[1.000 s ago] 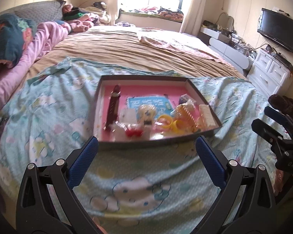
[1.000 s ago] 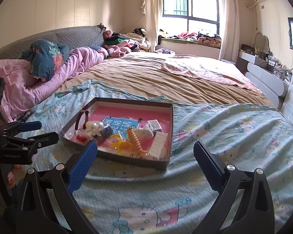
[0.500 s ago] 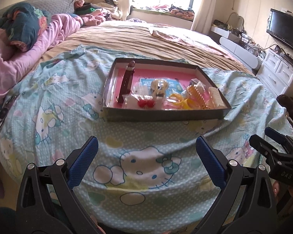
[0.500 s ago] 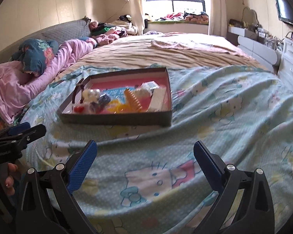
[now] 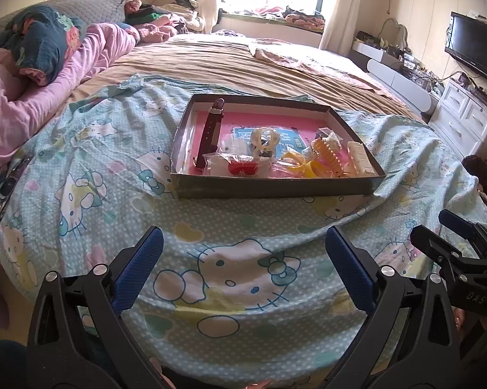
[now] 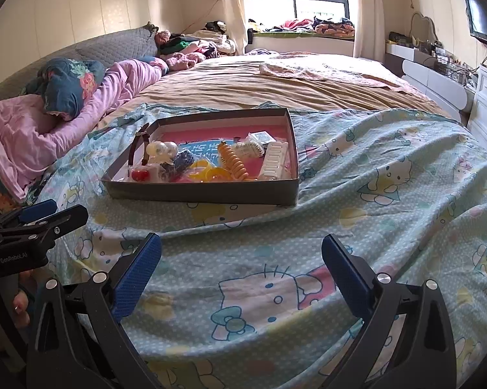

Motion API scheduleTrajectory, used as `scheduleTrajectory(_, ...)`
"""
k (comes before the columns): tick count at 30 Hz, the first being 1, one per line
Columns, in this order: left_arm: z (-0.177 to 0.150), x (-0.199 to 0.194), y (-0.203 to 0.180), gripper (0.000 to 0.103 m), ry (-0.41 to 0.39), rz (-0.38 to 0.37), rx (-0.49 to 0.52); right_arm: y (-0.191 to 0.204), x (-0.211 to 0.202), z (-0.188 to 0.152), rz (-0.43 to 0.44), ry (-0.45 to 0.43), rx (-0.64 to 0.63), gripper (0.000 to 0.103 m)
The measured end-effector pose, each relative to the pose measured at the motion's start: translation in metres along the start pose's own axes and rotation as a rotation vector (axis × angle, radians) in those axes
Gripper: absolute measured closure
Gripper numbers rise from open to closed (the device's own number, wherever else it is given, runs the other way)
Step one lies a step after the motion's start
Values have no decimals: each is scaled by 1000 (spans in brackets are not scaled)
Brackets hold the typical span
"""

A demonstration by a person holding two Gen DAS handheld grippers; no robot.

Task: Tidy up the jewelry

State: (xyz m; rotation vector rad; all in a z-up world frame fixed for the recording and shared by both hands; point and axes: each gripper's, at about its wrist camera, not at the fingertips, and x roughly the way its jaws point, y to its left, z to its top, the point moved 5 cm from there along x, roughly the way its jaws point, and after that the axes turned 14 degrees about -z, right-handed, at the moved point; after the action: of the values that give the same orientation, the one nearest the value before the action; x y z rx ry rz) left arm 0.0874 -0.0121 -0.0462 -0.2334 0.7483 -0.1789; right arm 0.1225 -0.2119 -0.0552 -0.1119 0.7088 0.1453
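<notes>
Left wrist view: the left gripper [image 5: 243, 253] hovers with its blue, dimpled-rubber pads spread wide and empty above the soft cartoon-cat bedsheet [image 5: 91, 175]. Well ahead lies a shallow rectangular cardboard tray [image 5: 275, 189], grey walls, pink floor. Inside, a dark maroon strap [image 5: 211, 131] runs along the left wall, a cream claw clip [image 5: 263, 141] sits mid-tray, something glossy red [image 5: 241, 169] in clear plastic lies near the front wall, then yellow rings [image 5: 303, 165], a ridged orange clip [image 5: 327, 157] and a white toothed comb [image 5: 360, 159] on the right. The right gripper [image 5: 451, 243] pokes in at the right edge, black frame, jaws parted.

Right wrist view: the right gripper [image 6: 241, 251] is also wide apart, holding nothing, short of the tray [image 6: 204, 191]. The left gripper [image 6: 45, 214] juts in low left, slightly parted.
</notes>
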Motion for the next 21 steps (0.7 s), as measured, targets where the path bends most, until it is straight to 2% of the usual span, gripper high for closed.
scheduleTrajectory(21, -1, -2, -2, 10, 7, 10, 8, -1, -1, -1, 1, -2, -2, 5)
